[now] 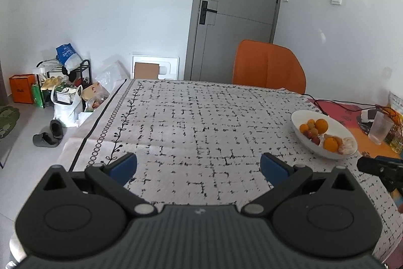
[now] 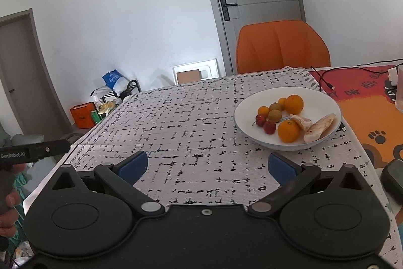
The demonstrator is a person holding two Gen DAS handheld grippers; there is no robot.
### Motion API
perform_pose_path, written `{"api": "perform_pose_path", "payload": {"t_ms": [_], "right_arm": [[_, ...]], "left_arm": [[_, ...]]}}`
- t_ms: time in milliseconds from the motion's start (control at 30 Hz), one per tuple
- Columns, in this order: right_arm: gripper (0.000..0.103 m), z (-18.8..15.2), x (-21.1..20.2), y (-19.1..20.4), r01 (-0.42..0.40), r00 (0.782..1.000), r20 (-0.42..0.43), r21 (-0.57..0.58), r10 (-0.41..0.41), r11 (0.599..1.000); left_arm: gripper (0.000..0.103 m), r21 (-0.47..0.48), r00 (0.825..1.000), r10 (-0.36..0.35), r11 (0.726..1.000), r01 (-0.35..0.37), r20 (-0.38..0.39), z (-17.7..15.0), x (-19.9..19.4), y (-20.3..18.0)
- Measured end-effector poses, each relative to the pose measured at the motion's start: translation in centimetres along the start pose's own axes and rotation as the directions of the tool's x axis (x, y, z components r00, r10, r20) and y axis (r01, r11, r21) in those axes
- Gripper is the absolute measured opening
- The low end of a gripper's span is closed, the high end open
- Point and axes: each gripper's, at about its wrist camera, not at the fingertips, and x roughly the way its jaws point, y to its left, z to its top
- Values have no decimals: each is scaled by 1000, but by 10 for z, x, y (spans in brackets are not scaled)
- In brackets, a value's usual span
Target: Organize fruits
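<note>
Here, in the left wrist view, the left gripper [image 1: 199, 168] hangs over the tabletop [image 1: 191, 122] with its blue-padded jaws spread wide and nothing between them. The white bowl [image 1: 304, 143] of fruit lies ahead and well to the right of these jaws, beyond the right pad, its long oval running away toward the far right. A dark tip of the other tool shows at the right edge.

In the right wrist view, the right gripper [image 2: 207, 167] also has its jaws spread and empty. The bowl [image 2: 252, 129] sits just ahead and slightly right of them, much nearer than to the left jaws, so the right hand looks the likelier one to reach. Inside lie smooth round oranges [image 2: 288, 130], small glossy red fruits [image 2: 269, 127], dull brownish ones [image 2: 274, 115] and pale peeled segments [image 2: 320, 127] whose long axis runs toward the right rim. The cloth is matte, woven, with black dashes.
</note>
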Motion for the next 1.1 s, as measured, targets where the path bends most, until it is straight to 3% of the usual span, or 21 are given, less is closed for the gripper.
{"api": "perform_pose_path", "payload": {"t_ms": [1100], "right_arm": [[103, -2, 0, 5, -4, 1000, 6, -17, 4, 1000]], "left_arm": [[103, 34, 1000, -5, 999, 5, -8, -3, -4, -7]]}}
